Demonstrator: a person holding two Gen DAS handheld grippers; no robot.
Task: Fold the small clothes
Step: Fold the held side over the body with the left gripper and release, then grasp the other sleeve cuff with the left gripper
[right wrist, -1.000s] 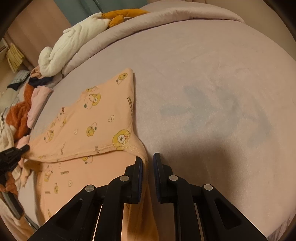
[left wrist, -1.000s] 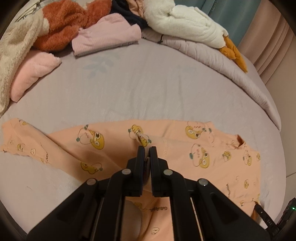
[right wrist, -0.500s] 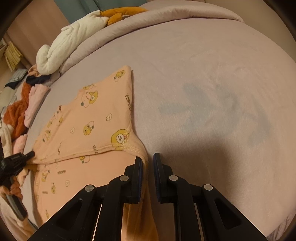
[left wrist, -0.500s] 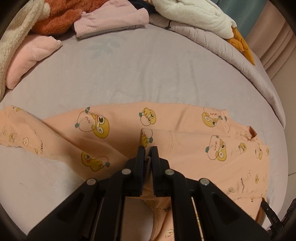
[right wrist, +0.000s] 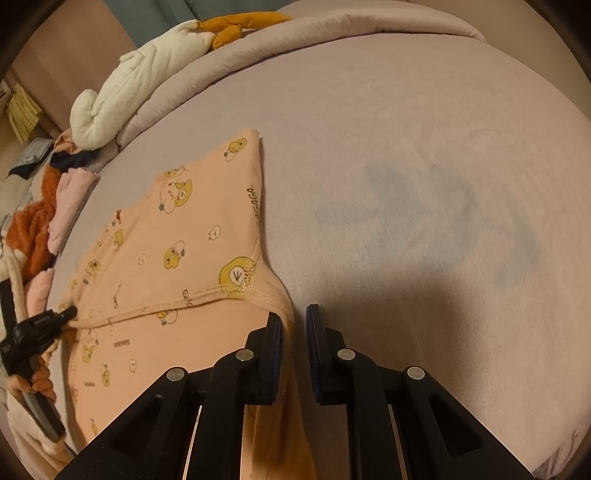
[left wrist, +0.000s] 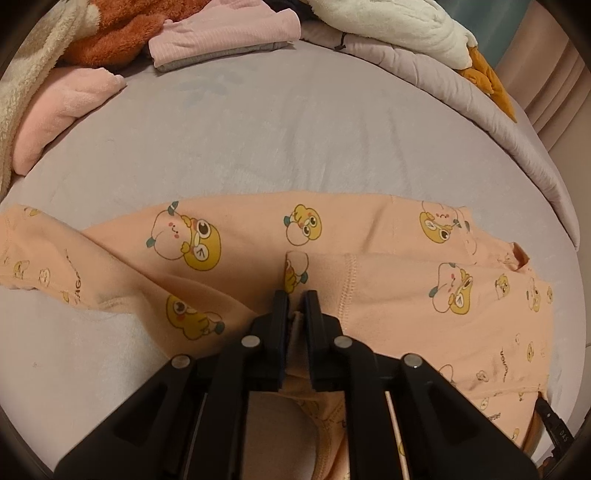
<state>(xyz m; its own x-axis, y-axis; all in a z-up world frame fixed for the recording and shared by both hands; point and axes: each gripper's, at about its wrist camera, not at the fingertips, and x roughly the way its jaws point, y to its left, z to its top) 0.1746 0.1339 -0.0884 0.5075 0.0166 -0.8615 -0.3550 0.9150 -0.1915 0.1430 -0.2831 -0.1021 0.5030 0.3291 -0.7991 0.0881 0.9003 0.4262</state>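
A small peach garment printed with yellow cartoon ducks (left wrist: 388, 273) lies on the mauve bedspread (left wrist: 295, 140). Its lower half is folded up over the upper half. My left gripper (left wrist: 295, 299) is shut on the folded hem near the garment's middle. In the right wrist view the same garment (right wrist: 177, 258) spreads to the left. My right gripper (right wrist: 293, 317) holds the hem's corner, with cloth running between the narrowly parted fingers. The left gripper (right wrist: 55, 321) shows at the left edge, pinching the far end of the same hem. One sleeve (left wrist: 33, 254) trails to the left.
A heap of clothes lies at the back: a folded pink top (left wrist: 221, 33), a rust fleece (left wrist: 103, 40), a pink fleece (left wrist: 62, 107), a cream plush toy (left wrist: 399, 29). A rolled duvet edge (left wrist: 480, 122) runs along the right. Bare bedspread (right wrist: 424, 184) spreads right of the garment.
Both grippers carried the garment's hem forward over its body, so the fold now reaches farther up. The left view moved closer to the cloth.
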